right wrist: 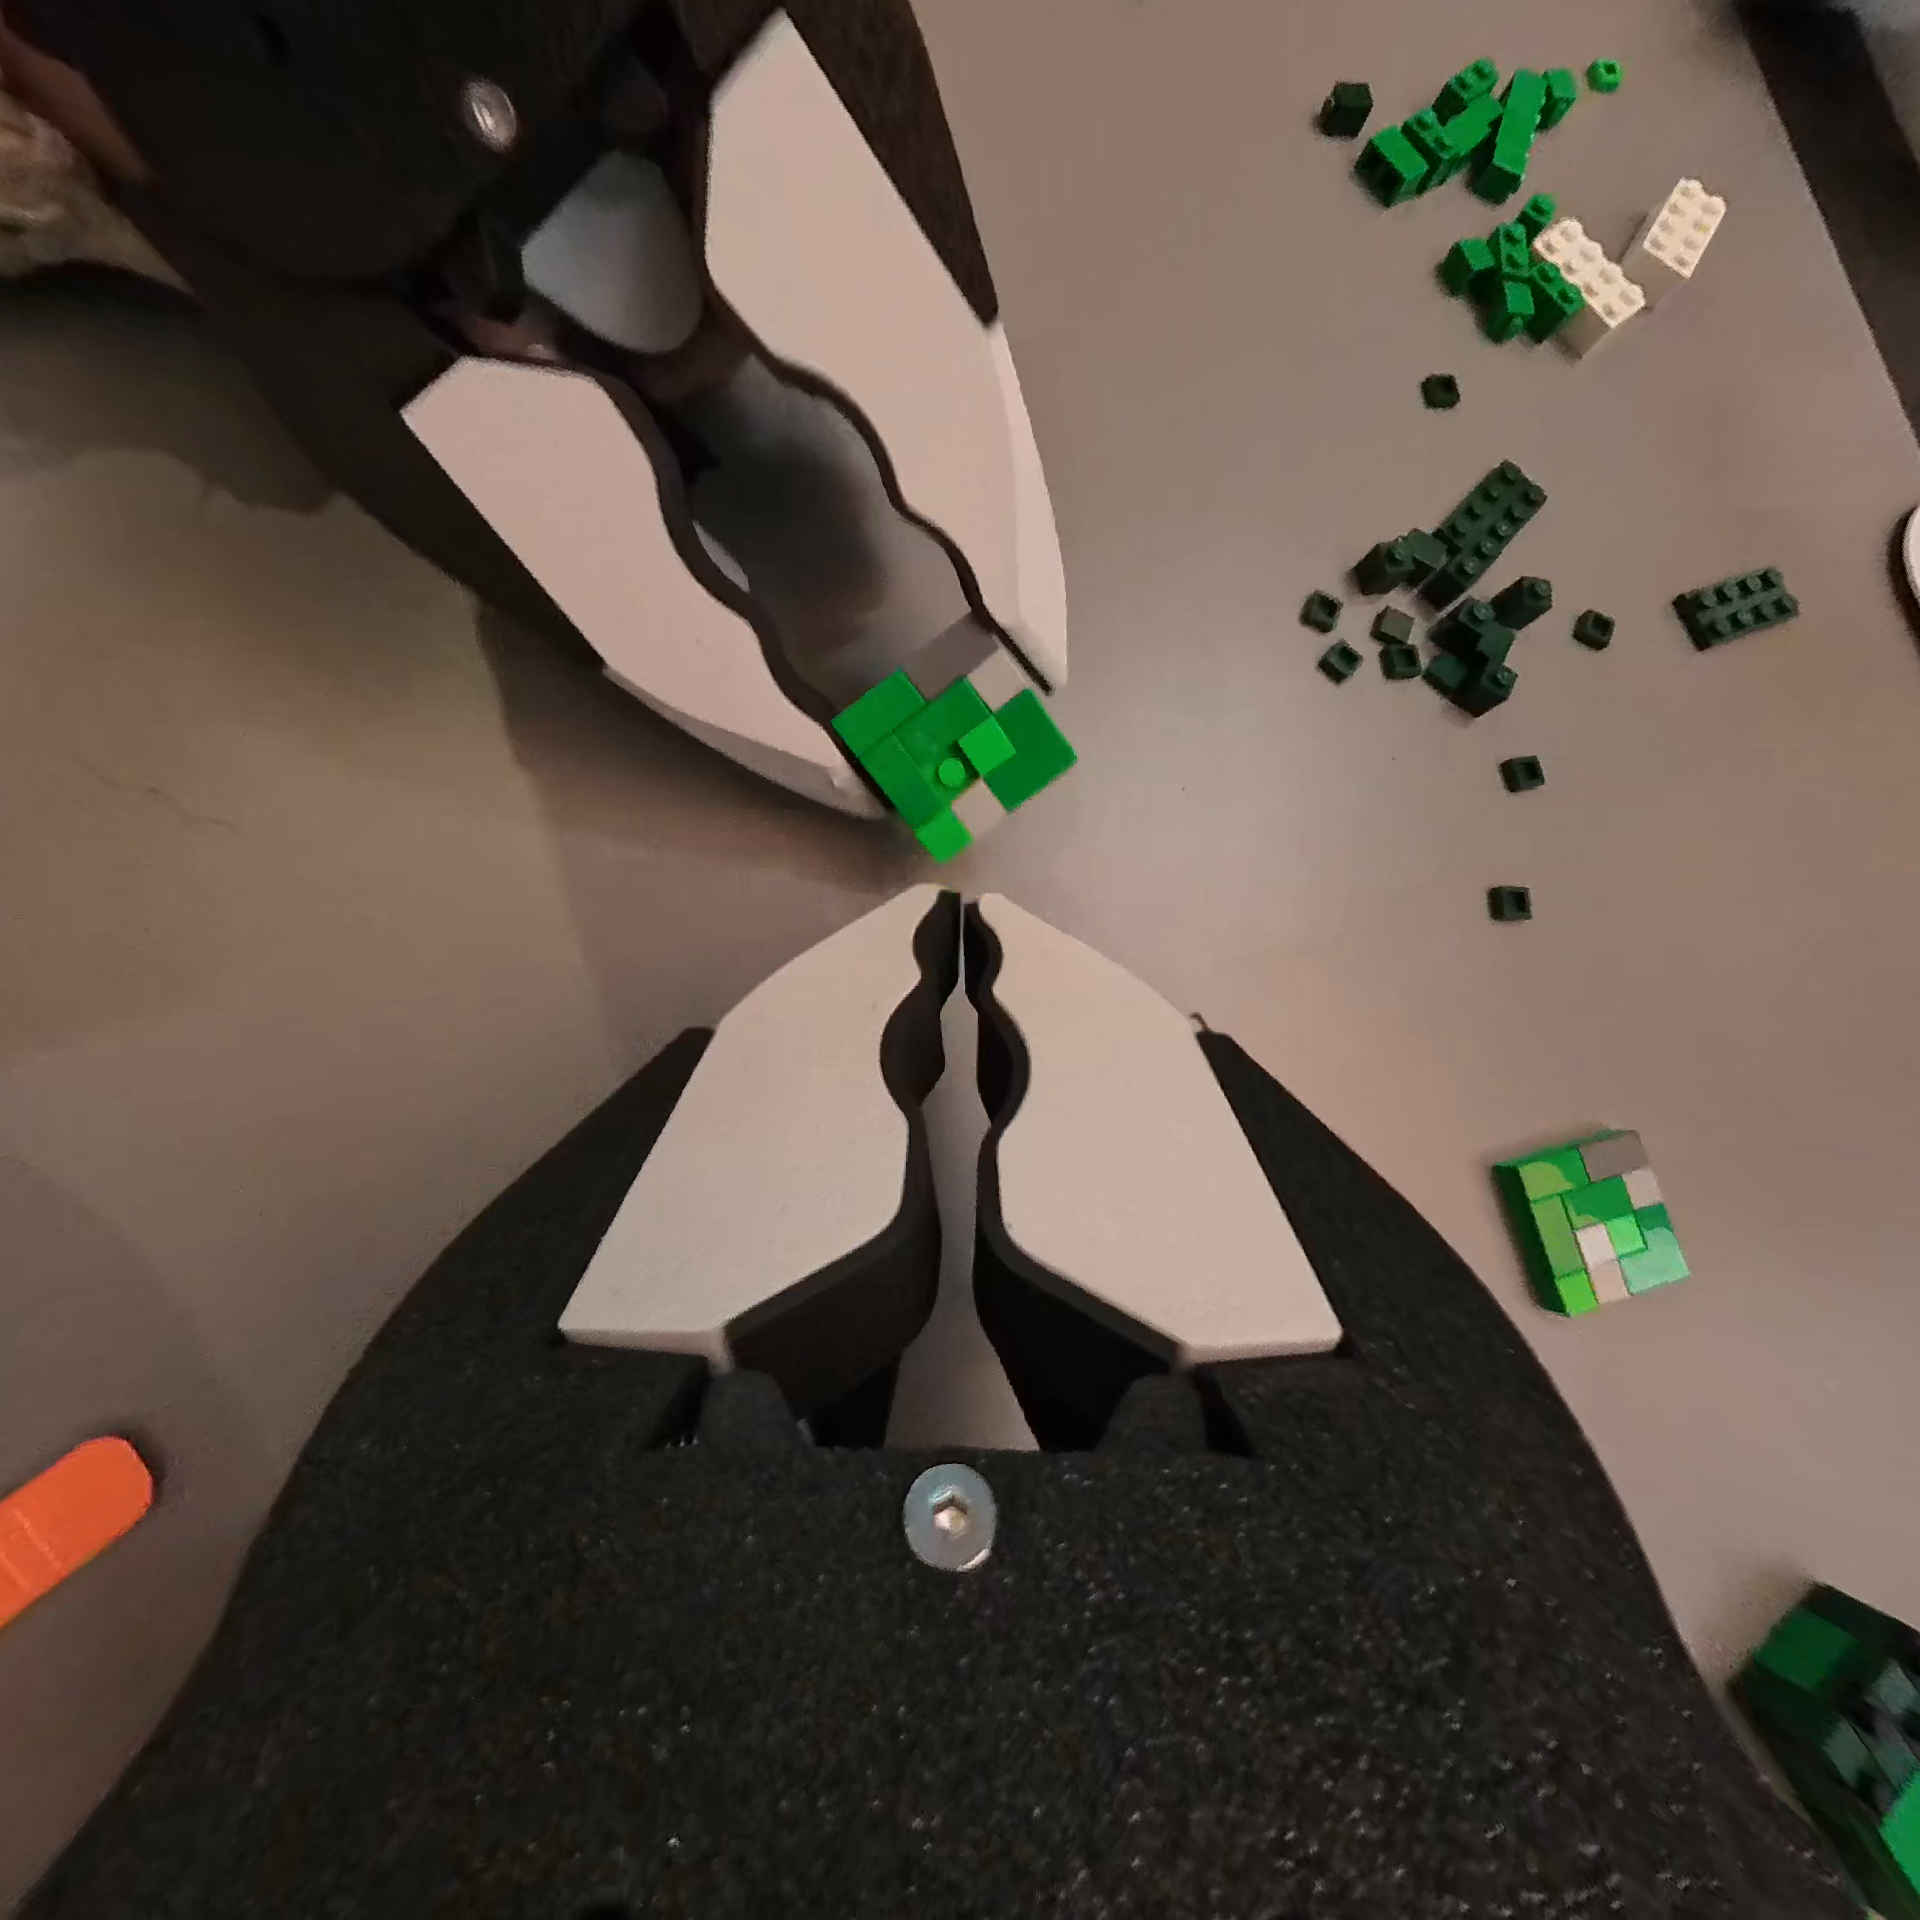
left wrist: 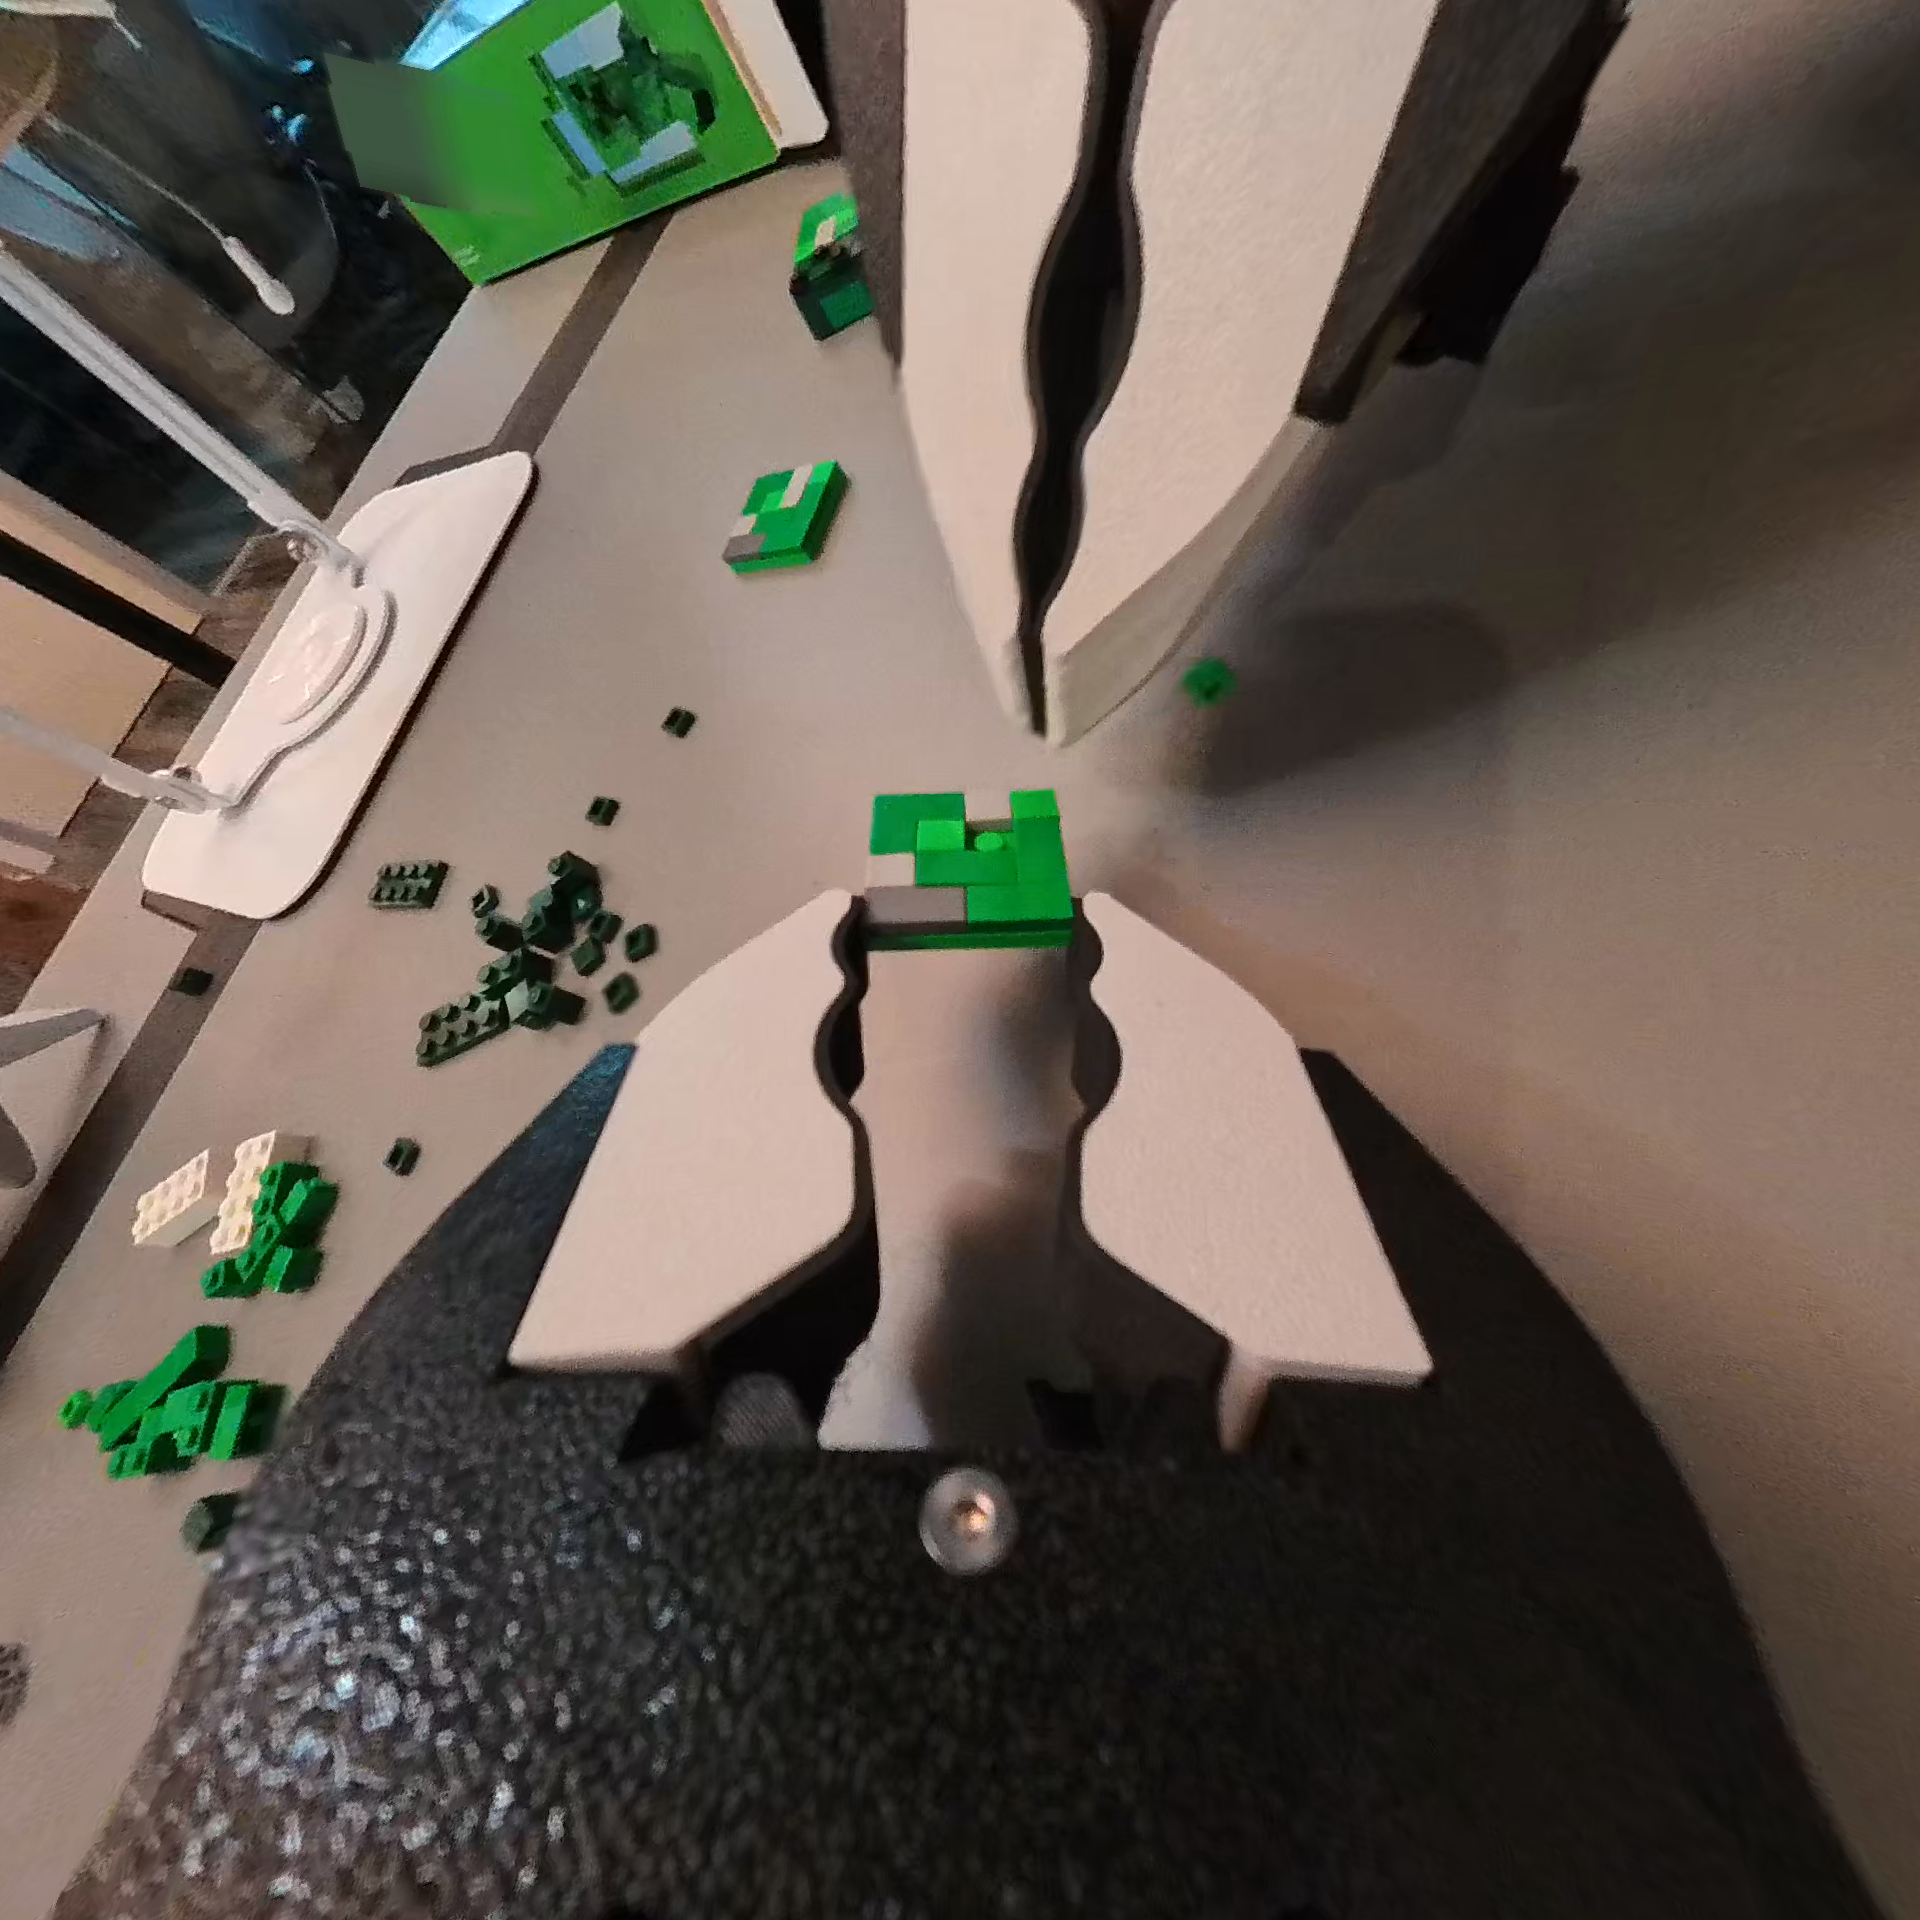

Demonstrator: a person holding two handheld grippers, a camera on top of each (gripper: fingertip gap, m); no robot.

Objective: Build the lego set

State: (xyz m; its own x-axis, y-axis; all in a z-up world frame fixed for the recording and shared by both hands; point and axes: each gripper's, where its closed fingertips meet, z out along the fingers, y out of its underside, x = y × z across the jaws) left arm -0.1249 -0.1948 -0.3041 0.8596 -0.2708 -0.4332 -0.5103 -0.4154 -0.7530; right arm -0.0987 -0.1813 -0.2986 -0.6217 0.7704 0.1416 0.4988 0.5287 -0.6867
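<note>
My left gripper (left wrist: 971, 914) is shut on the near edge of a small square plate assembly (left wrist: 971, 868) with bright green, grey and white tiles and one bare stud. It holds the assembly just over the grey table (left wrist: 1507, 1039). My right gripper (right wrist: 961, 899) is shut with nothing visible between its fingers. Its tips are just short of the assembly (right wrist: 951, 753), not touching it. In the left wrist view the right gripper (left wrist: 1039, 717) comes down from the top. In the right wrist view the left gripper (right wrist: 951, 738) comes in from the upper left.
A second tiled plate (right wrist: 1590, 1226) lies to the right. So do a pile of dark green bricks (right wrist: 1455, 592), bright green bricks (right wrist: 1465, 125) and white bricks (right wrist: 1621, 260). One loose green brick (left wrist: 1208, 683), a green box (left wrist: 582, 135), a small green build (left wrist: 831, 265), a white stand base (left wrist: 343, 686) and an orange tool (right wrist: 62, 1517) are also on the table. My two grippers' fingertips are within a few centimetres of each other.
</note>
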